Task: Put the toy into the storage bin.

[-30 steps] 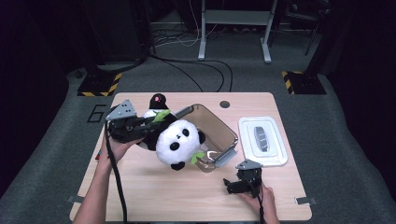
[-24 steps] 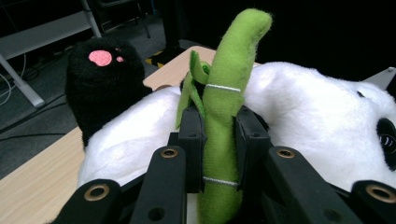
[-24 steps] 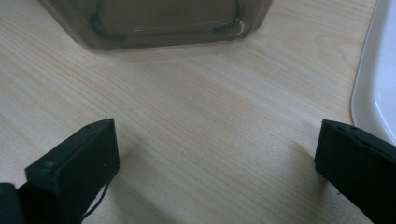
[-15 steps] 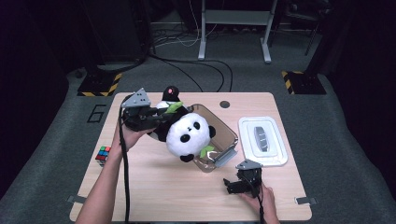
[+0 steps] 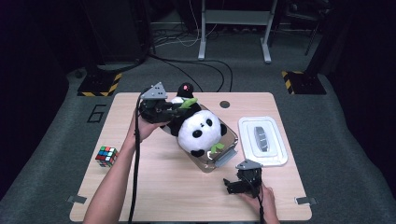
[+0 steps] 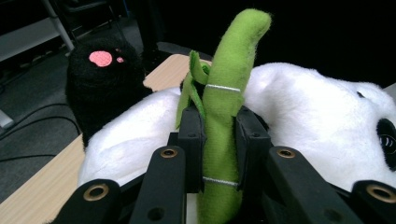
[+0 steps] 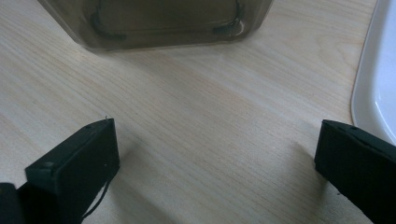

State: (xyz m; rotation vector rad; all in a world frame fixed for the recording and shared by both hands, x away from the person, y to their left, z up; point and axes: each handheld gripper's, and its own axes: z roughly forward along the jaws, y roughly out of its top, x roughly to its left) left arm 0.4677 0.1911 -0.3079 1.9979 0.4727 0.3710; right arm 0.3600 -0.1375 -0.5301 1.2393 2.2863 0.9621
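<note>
My left tool (image 6: 218, 140) grips the panda (image 5: 198, 133) by its green bamboo stalk (image 6: 224, 102), half-lowered over the clear bin (image 5: 229, 142) at centre; my right tool (image 7: 215, 172) waits open at five o'clock.

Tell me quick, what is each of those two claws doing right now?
Left gripper: closed on the green bamboo stalk of the toy panda.
Right gripper: open, holding nothing, above the table.

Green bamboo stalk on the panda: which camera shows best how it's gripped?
The left gripper view: the green bamboo stalk stands upright, pinched between the left gripper jaws, against the panda. The high view shows the stalk as a small green sliver beside that gripper. The right gripper view looks at the table.
</note>
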